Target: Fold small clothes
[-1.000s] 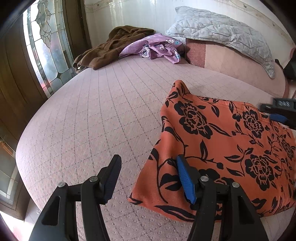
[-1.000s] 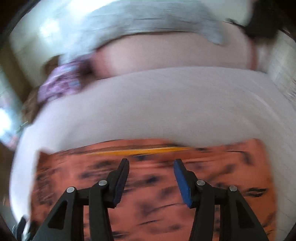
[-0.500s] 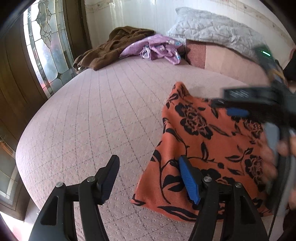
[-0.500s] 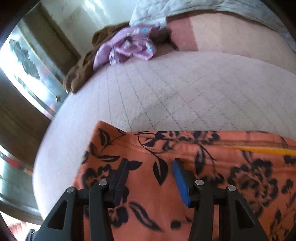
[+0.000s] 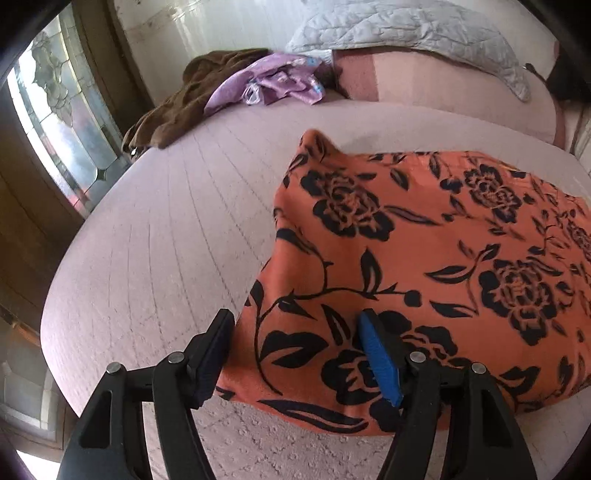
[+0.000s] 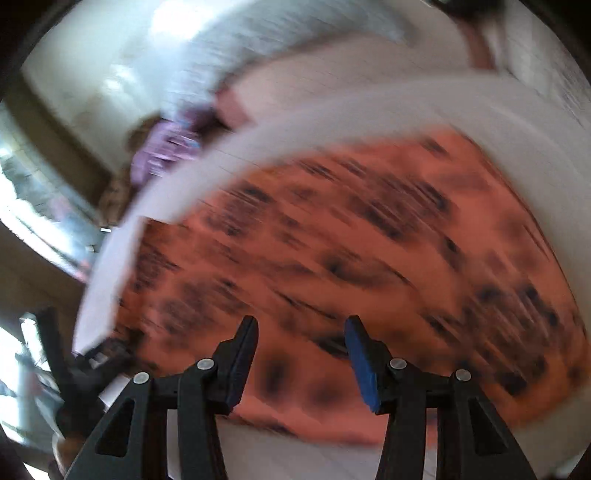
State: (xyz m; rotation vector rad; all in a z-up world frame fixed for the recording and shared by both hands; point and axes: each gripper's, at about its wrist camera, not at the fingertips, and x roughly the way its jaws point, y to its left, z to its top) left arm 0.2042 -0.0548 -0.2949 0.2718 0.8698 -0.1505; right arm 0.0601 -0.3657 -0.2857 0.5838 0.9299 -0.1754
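A pink quilted bed (image 5: 155, 258) fills both views, and on it the orange floral garment (image 5: 443, 266) is laid flat toward the near edge. The left gripper (image 5: 295, 350) is held with its jaws spread wide, one finger beside the garment's near-left corner and the other over the cloth, nothing grasped; compared with half a second ago it is set closer to that corner. The right gripper (image 6: 301, 354), likewise spread and empty, is seen above the garment in a heavily blurred view, and it is no longer visible from the left wrist. Farther back, a purple garment (image 5: 273, 83), a brown garment (image 5: 184, 99) and a grey quilted pillow (image 5: 413, 29) are unchanged.
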